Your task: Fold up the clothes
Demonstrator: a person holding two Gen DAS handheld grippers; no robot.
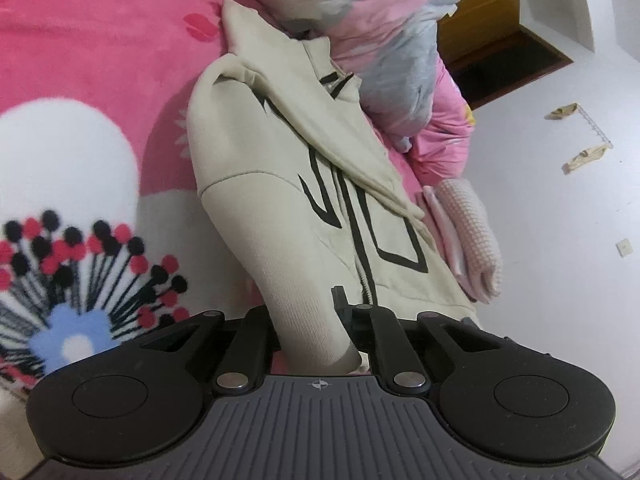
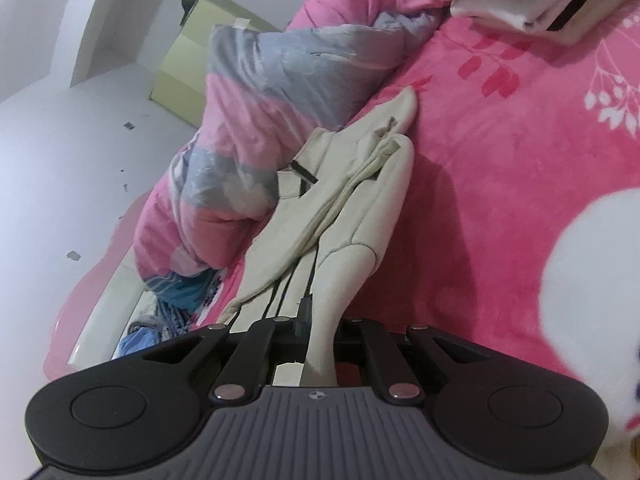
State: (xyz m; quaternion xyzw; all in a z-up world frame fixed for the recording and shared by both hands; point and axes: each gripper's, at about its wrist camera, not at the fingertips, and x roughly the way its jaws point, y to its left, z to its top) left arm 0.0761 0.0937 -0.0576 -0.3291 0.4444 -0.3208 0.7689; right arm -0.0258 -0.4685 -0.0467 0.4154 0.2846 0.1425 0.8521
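Cream fleece hoodie [image 1: 280,184], soft, limp and fairly bulky, lies beside the rumpled quilt [image 1: 384,40] along the pink blanket's [image 1: 100,60] edge, each cuff pinched in the left gripper [image 1: 308,320] and right gripper [image 2: 316,328]; hold ribbed cuffs or hem.

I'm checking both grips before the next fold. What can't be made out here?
- Left wrist view: left gripper fingertips hidden behind the hoodie cuff.
- Right wrist view: right gripper fingertips buried in fabric; hoodie's far hem hidden behind the quilt.
- The person: outside both views.
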